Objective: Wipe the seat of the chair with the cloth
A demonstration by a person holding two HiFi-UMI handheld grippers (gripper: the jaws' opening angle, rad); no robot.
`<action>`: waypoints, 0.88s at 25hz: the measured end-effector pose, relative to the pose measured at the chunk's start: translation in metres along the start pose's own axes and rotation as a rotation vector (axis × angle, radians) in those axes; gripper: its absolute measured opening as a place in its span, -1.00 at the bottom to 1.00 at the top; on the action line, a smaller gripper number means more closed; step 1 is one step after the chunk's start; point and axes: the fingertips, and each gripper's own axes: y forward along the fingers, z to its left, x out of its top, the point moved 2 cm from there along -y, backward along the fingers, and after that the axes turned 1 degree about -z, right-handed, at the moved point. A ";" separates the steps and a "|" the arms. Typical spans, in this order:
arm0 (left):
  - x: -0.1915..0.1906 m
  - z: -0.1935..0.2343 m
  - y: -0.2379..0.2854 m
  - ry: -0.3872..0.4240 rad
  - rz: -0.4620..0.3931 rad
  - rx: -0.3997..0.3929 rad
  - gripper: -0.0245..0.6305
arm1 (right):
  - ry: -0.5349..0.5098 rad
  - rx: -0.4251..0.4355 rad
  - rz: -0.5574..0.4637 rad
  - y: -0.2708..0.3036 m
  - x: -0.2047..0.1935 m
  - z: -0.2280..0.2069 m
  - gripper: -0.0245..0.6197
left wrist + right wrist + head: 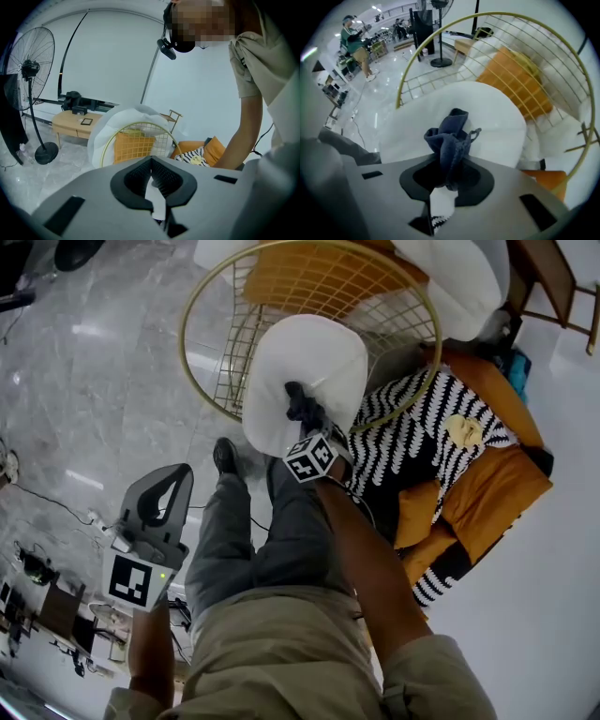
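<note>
A round gold wire chair holds a white seat cushion and an orange back cushion. My right gripper is shut on a bunched dark blue cloth that rests on the near part of the seat. In the right gripper view the cloth sticks out from between the jaws of the right gripper, over the white seat. My left gripper hangs shut and empty over the floor, left of the person's leg. From the left gripper the chair shows farther off.
A black-and-white zigzag cushion and orange cushions lie right of the chair. Cables and a power strip lie on the marble floor at left. A standing fan and a low wooden table stand behind.
</note>
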 end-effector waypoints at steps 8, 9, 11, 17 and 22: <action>0.004 0.001 0.003 0.008 -0.005 -0.007 -0.88 | 0.141 -0.179 0.062 -0.034 -0.058 -0.072 -0.69; 0.004 0.000 0.004 0.008 -0.006 -0.008 -0.88 | 0.140 -0.165 0.062 -0.032 -0.056 -0.065 -0.69; 0.004 0.000 0.004 0.006 -0.004 -0.010 -0.88 | 0.121 -0.117 0.053 -0.024 -0.045 -0.042 -0.69; -0.003 0.001 0.006 -0.002 0.009 -0.011 -0.88 | 0.045 0.121 0.015 0.009 0.018 0.066 -0.69; -0.008 0.004 0.007 -0.008 0.022 -0.007 -0.88 | -0.032 0.264 -0.038 0.009 0.065 0.137 -0.69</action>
